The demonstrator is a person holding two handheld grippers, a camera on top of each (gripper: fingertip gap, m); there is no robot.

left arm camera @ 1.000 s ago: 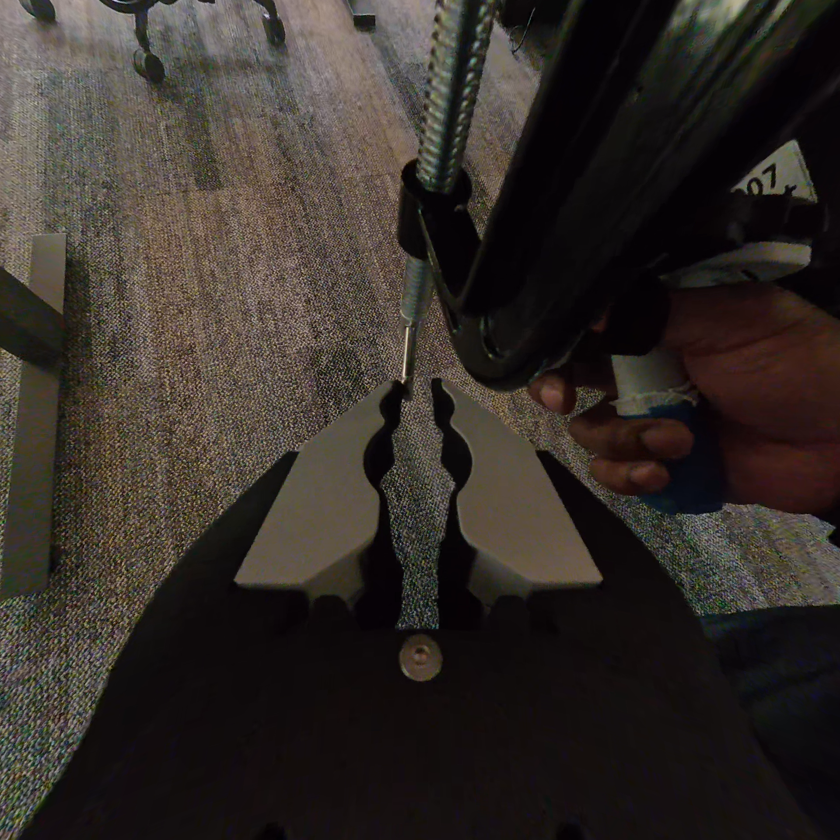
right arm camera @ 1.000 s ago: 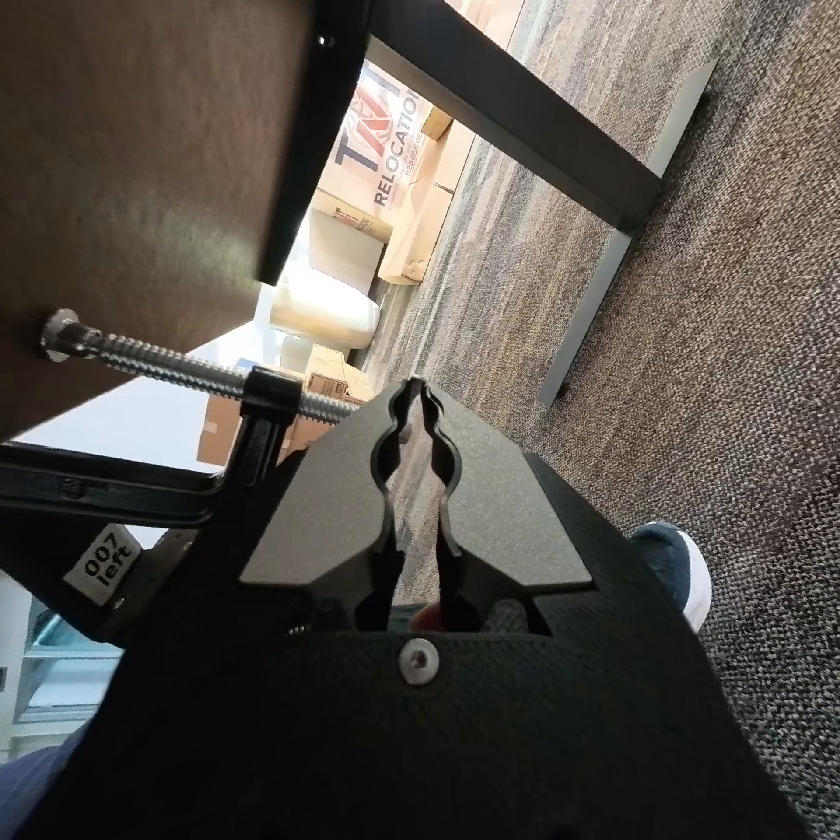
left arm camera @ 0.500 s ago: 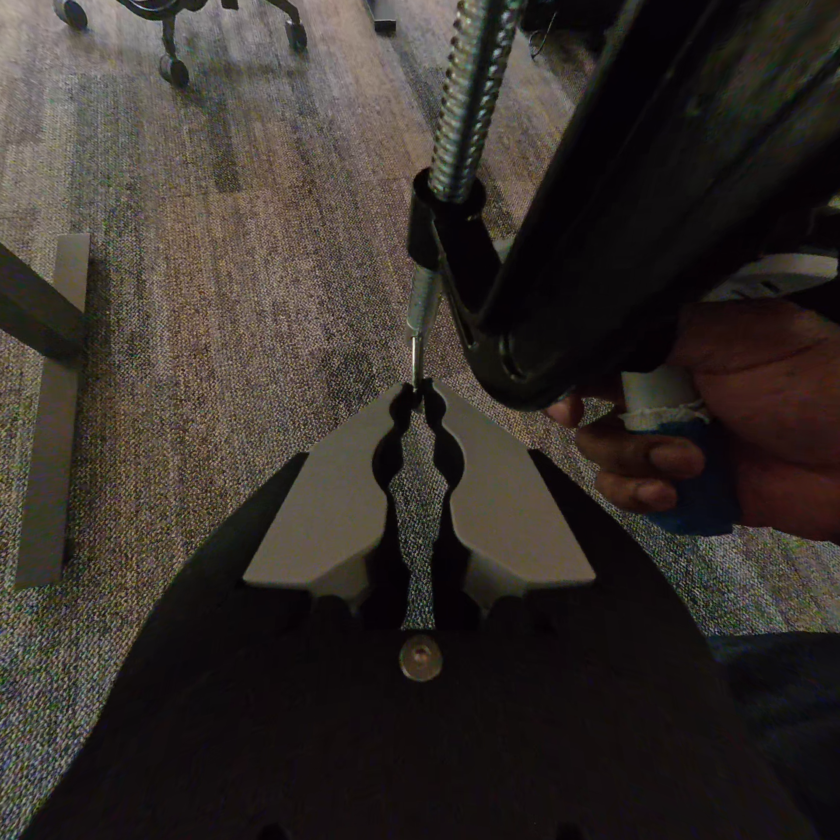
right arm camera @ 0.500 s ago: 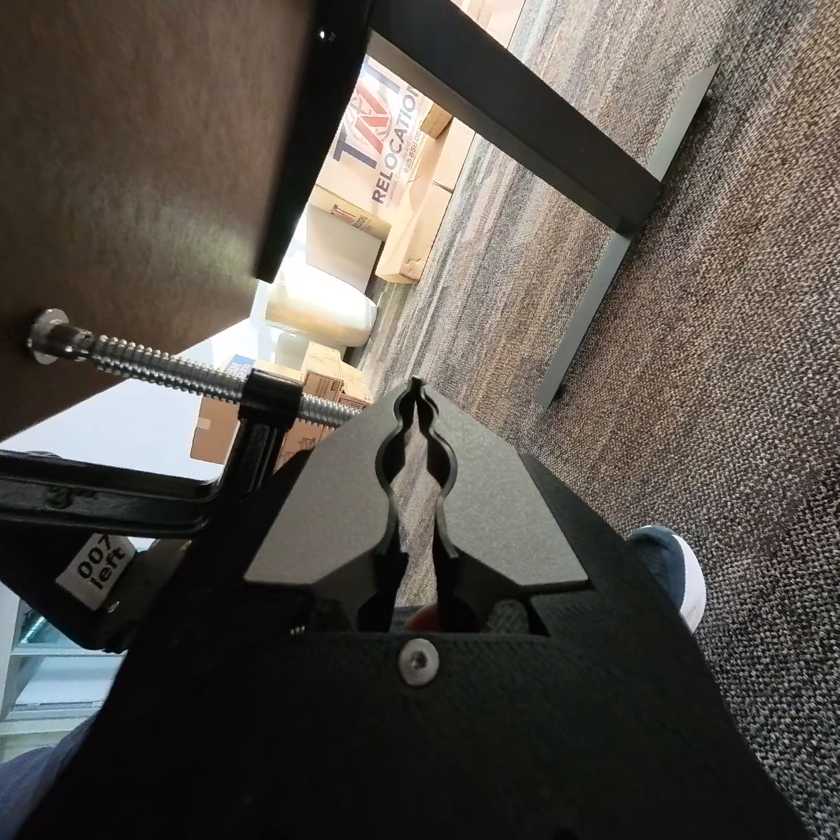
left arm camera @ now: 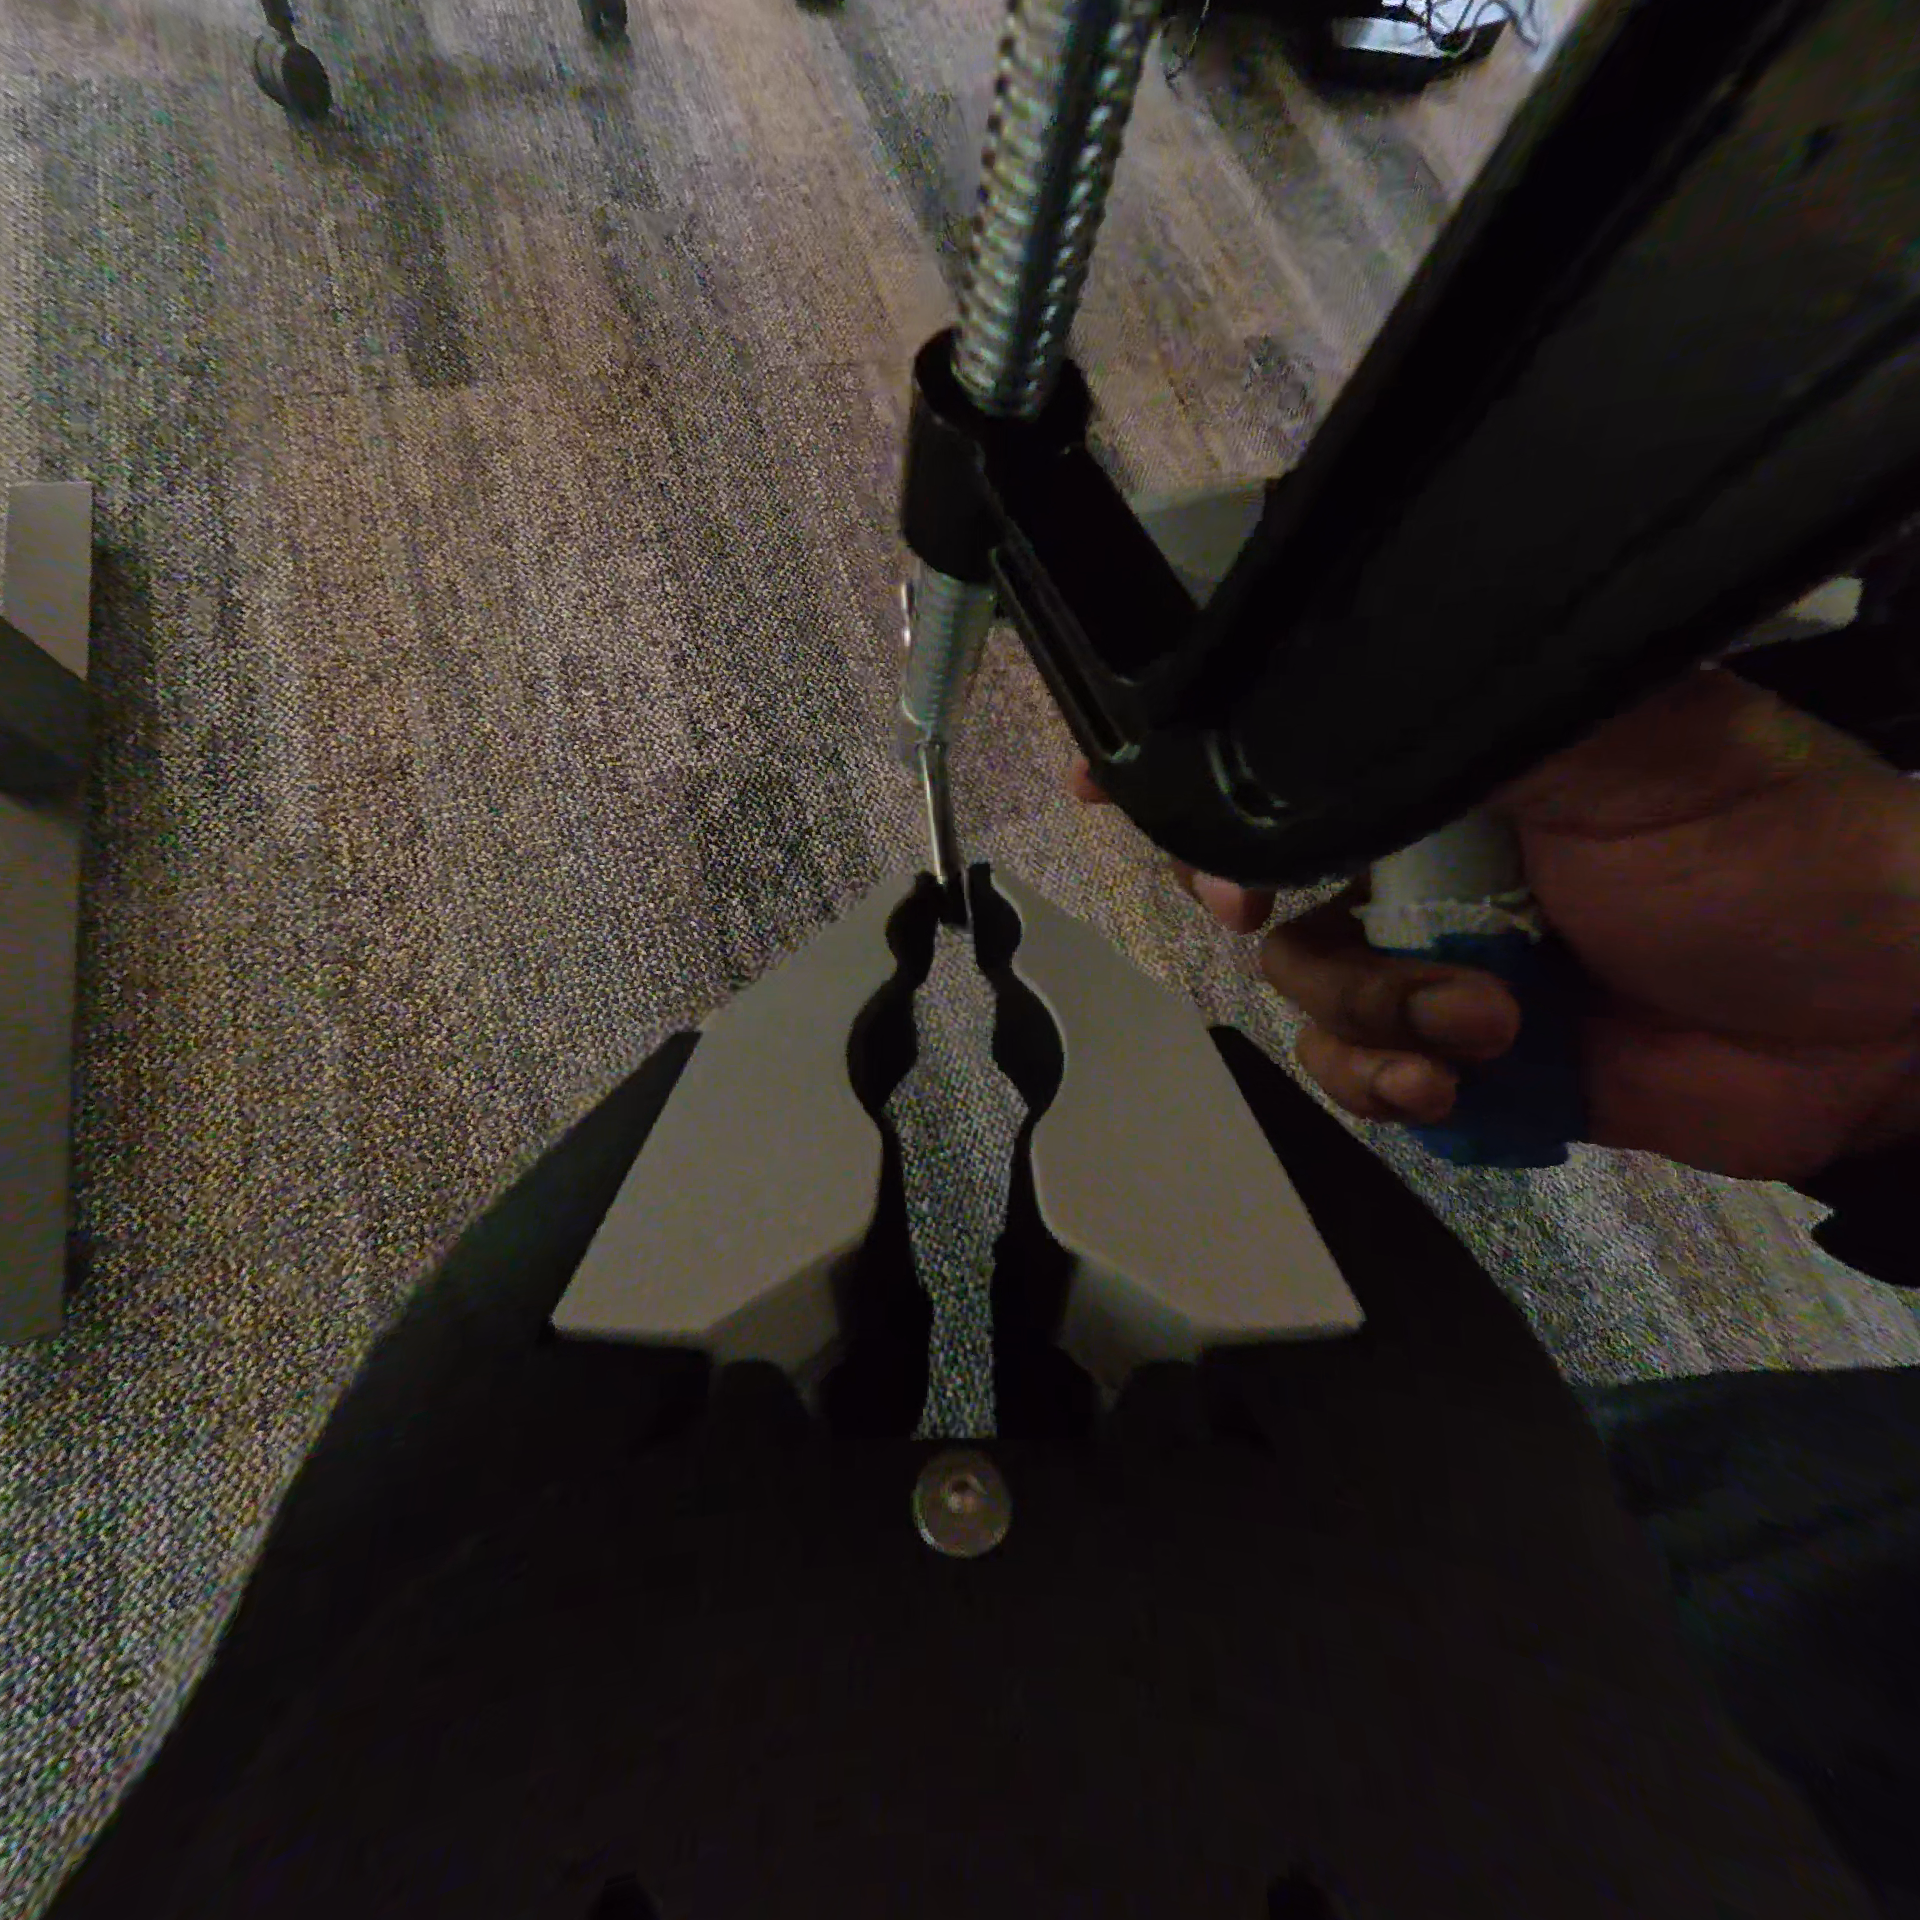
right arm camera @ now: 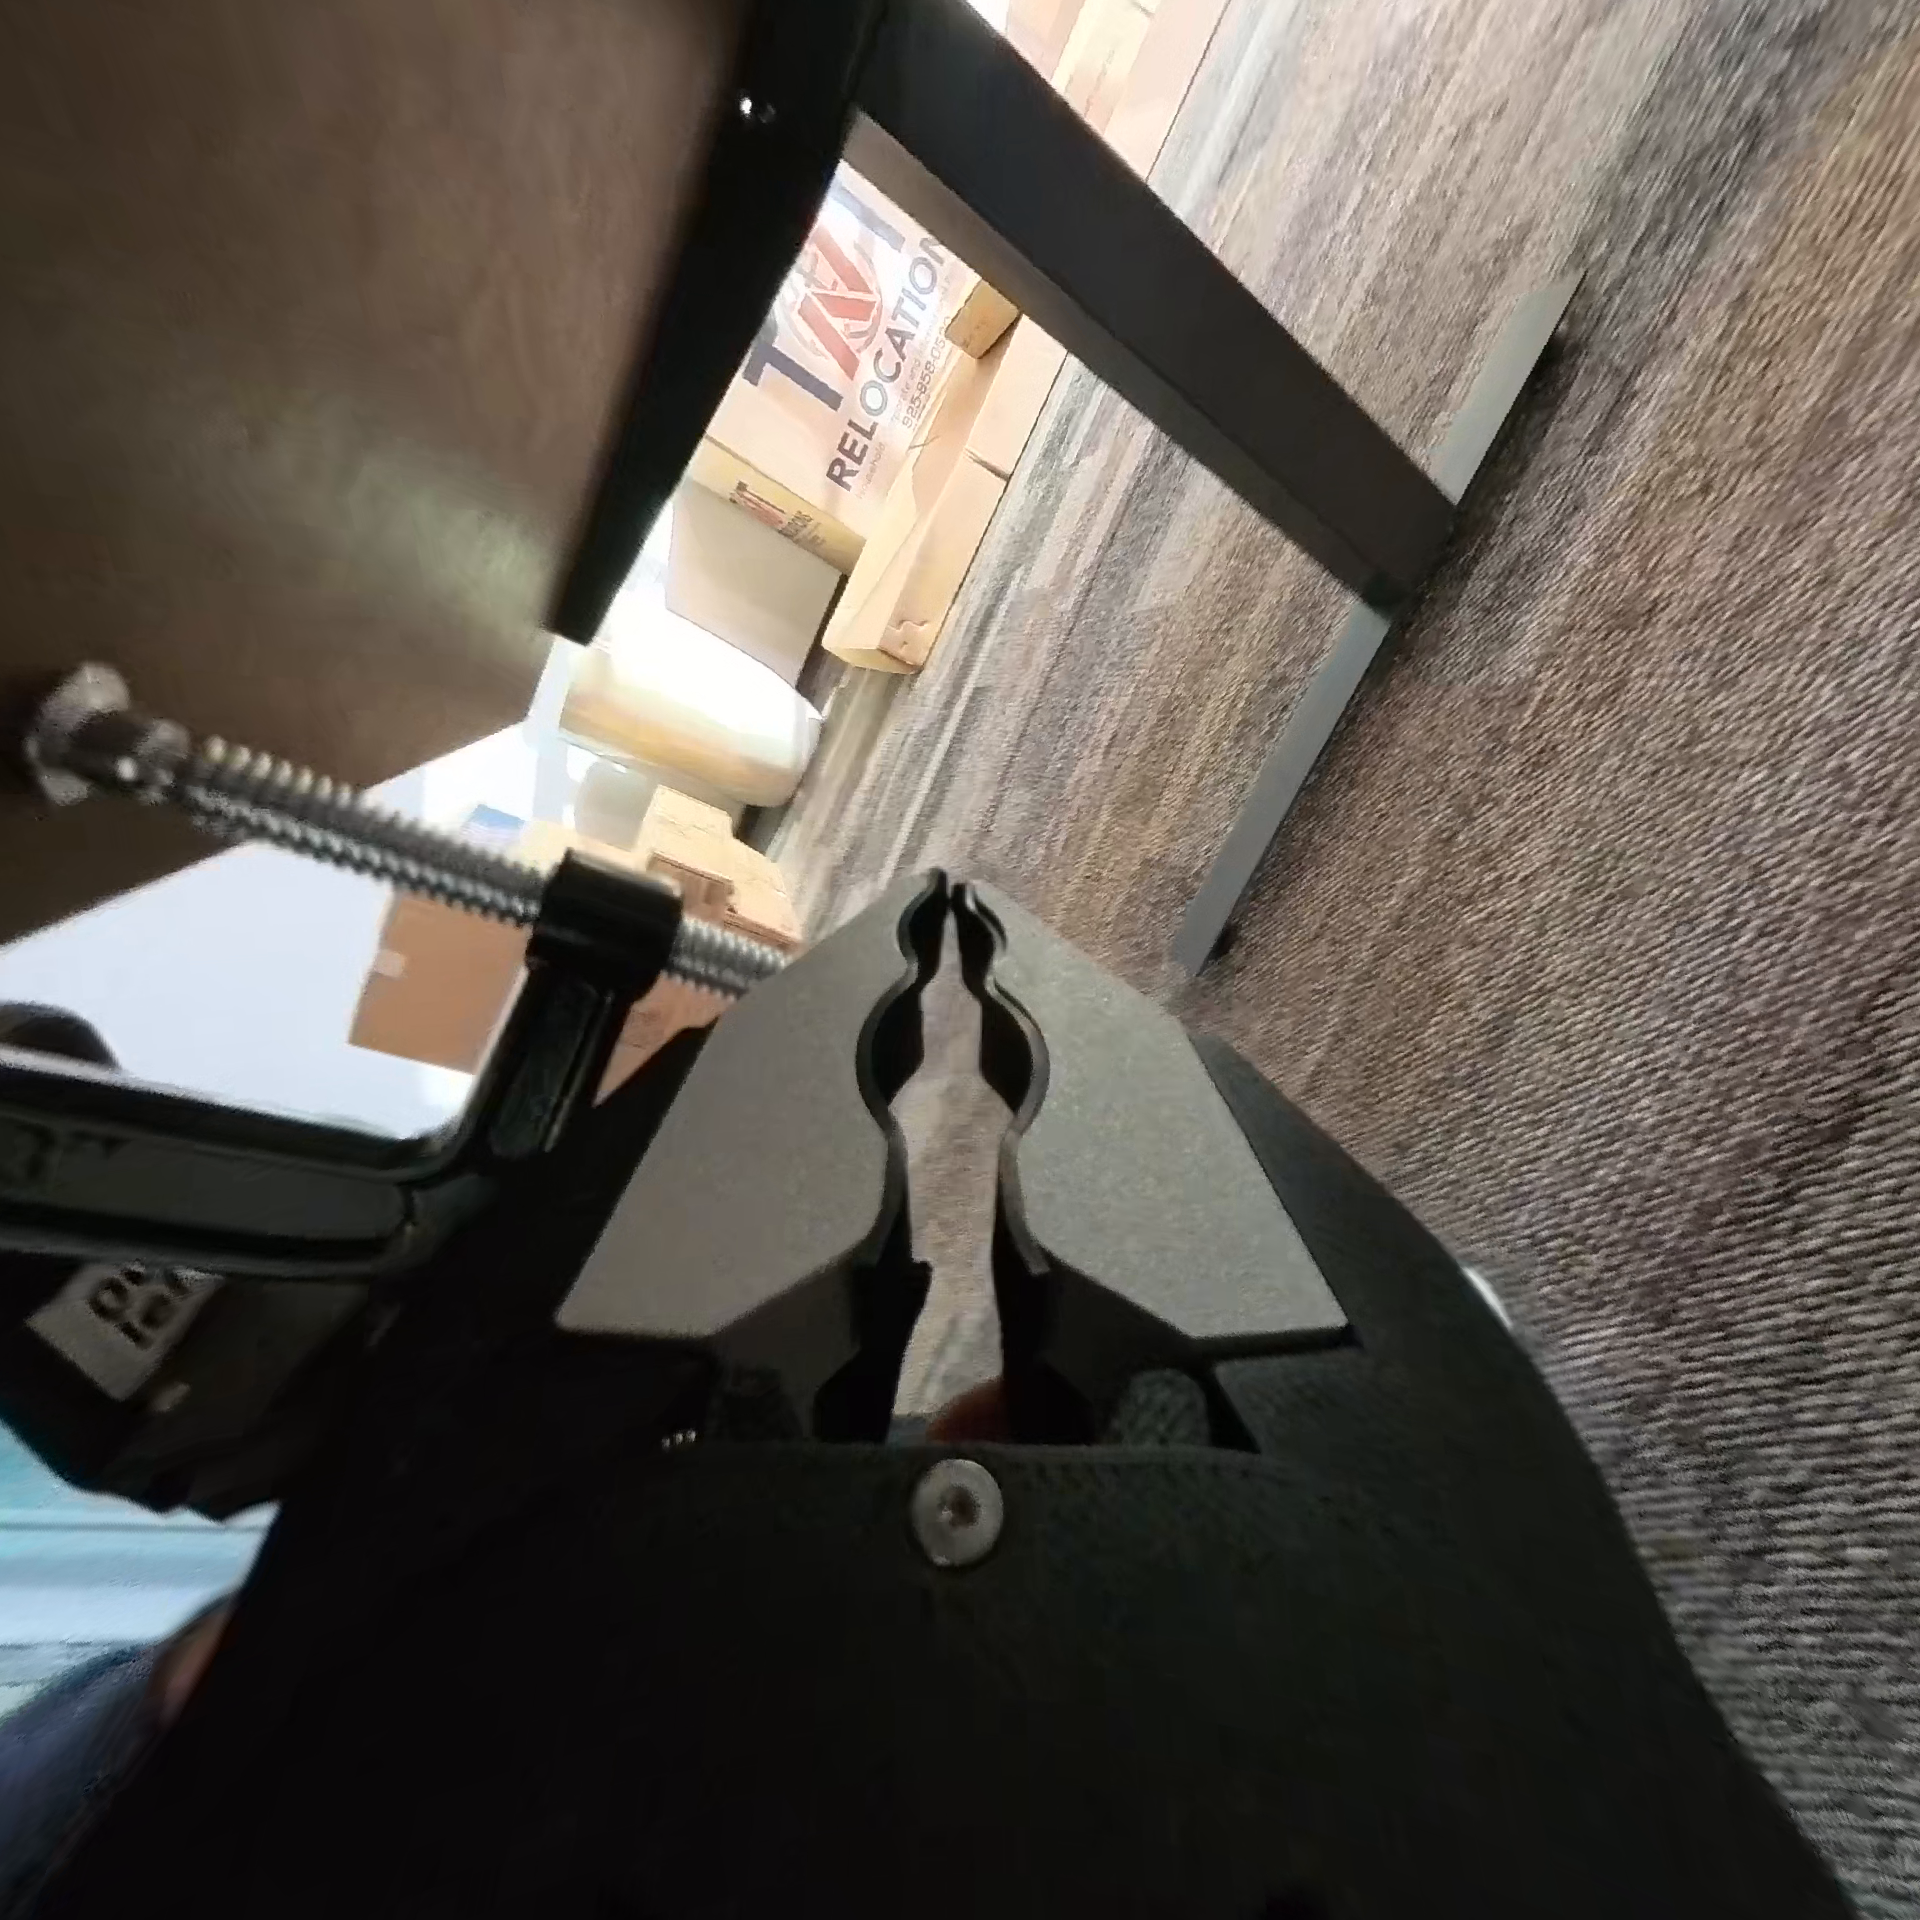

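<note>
Left claw (left arm camera: 954, 902) pinches one clamp's (left arm camera: 1455, 540) single handle pin (left arm camera: 938, 821).

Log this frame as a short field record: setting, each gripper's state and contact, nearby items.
setting: grey carpet, underside of a brown tabletop
left gripper: shut on the thin handle pin of a C-clamp screw
right gripper: shut, holding nothing
clamp frame: black, beside a hand
nearby: cardboard boxes, table leg
</note>
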